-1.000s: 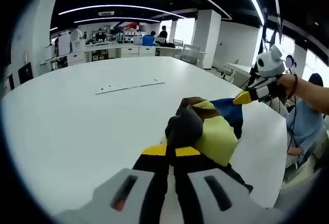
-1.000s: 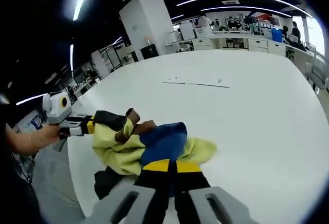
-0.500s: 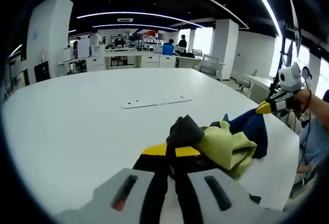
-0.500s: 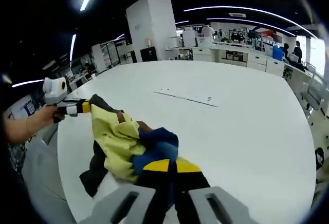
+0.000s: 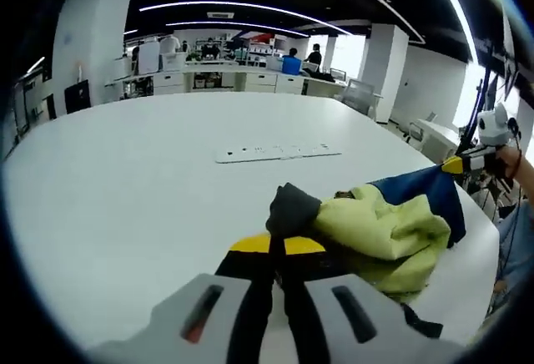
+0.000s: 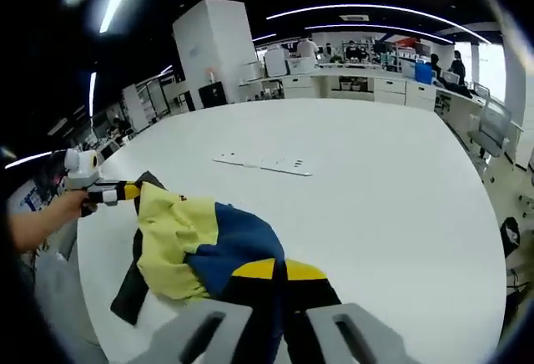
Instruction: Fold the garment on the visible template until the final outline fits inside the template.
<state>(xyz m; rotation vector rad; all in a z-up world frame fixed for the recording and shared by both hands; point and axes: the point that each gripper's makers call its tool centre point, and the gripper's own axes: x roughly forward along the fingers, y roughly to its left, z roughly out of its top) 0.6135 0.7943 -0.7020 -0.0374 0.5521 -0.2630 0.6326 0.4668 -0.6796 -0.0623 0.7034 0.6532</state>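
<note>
Both grippers pinch a yellow, blue and black garment (image 6: 196,251) held stretched over a white table (image 6: 375,197). The left gripper (image 5: 278,247) grips black fabric; the right gripper (image 6: 271,272) grips blue. No template outline is discernible. No writing is legible.

Each grey claw (image 5: 278,251) (image 6: 271,274) has black jaws with yellow-banded tips.

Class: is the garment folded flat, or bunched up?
Bunched up: the garment hangs crumpled between the left gripper and right gripper, both shut on it.
</note>
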